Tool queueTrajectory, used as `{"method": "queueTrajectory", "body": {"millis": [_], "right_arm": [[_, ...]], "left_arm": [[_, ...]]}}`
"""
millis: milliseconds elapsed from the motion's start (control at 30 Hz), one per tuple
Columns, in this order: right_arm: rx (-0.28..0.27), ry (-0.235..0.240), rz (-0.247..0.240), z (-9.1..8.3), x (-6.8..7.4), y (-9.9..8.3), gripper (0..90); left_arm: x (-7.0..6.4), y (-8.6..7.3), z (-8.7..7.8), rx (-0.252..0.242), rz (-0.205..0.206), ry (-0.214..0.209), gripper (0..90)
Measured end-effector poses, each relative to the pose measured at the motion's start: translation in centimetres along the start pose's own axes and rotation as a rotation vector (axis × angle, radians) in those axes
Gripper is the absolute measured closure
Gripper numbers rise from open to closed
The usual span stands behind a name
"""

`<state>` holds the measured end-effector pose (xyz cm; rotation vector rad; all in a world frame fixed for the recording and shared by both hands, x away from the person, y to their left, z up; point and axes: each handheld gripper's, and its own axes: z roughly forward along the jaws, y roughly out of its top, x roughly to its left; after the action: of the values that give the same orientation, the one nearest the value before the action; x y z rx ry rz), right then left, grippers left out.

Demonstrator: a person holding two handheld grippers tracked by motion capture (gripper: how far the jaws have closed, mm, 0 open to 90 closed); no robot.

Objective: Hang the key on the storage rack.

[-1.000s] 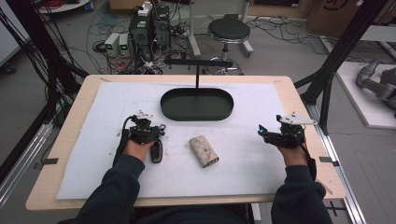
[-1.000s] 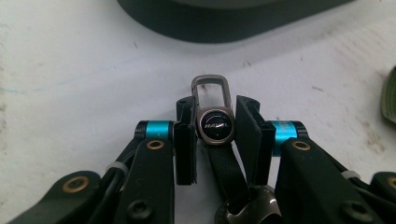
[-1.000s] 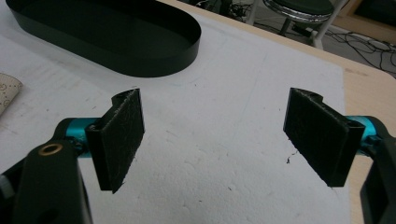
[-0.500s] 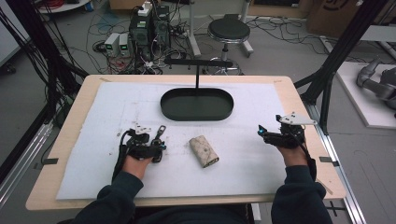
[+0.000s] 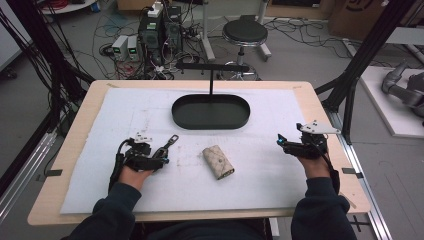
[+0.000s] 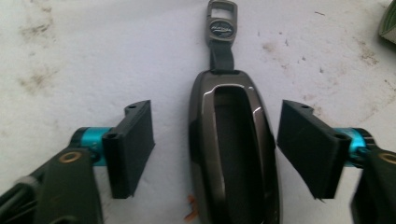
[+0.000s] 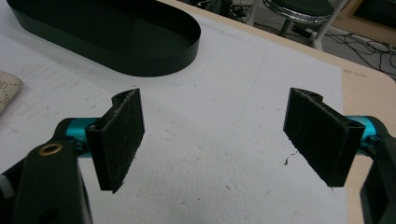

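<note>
A dark grey car key fob (image 6: 231, 154) with a short strap and metal tag (image 6: 222, 25) lies flat on the white mat. It rests between the jaws of my left gripper (image 6: 219, 140), which stands open with a gap on each side of the fob. From above, the left gripper (image 5: 159, 156) is at the front left and the fob's tag (image 5: 171, 140) pokes out ahead of it. My right gripper (image 5: 281, 143) sits at the right, pointing left. In its own view the right gripper (image 7: 215, 135) is open over bare mat, with nothing between its pads (image 7: 122, 135).
A beige patterned pouch (image 5: 218, 161) lies mid-table between the two hands. Behind it a black oval tray (image 5: 210, 111) stands, its wall (image 7: 154, 60) also ahead of the right gripper. A black T-shaped stand (image 5: 211, 67) rises at the far edge. White mat (image 5: 260, 165) covers the table.
My left hand has drawn back toward the front edge and swung its gripper to point right and away, so the key fob now lies between its jaws. The right hand has stayed put.
</note>
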<state>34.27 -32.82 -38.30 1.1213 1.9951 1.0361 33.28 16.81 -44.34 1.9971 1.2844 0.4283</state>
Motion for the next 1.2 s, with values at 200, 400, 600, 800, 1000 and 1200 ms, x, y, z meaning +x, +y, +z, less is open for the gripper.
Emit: {"method": "queueTrajectory", "body": {"millis": [200,400,600,800,1000,1200], "right_arm": [[0.003,0.007,-0.007,0.2,0.2,0.1,20.9],[0.005,0.004,-0.003,0.1,0.1,0.0,20.9],[-0.003,0.01,-0.005,0.1,0.1,0.1,20.9],[-0.004,0.009,0.0,0.2,0.1,0.1,20.9],[-0.013,0.003,0.007,0.1,0.1,0.1,20.9],[-0.019,0.005,0.004,0.0,0.0,0.2,21.0]], "left_arm": [[-0.9,0.1,0.5,0.002,0.097,0.034,26.6],[-1.2,0.3,0.3,0.005,0.124,0.017,48.7],[-0.8,1.3,0.2,-0.034,0.095,-0.021,48.9],[-0.1,3.3,-1.0,-0.125,0.066,-0.065,49.0],[0.2,6.1,-1.8,-0.212,0.05,-0.099,49.1],[0.4,9.2,-2.9,-0.274,0.062,-0.103,49.1]]}}
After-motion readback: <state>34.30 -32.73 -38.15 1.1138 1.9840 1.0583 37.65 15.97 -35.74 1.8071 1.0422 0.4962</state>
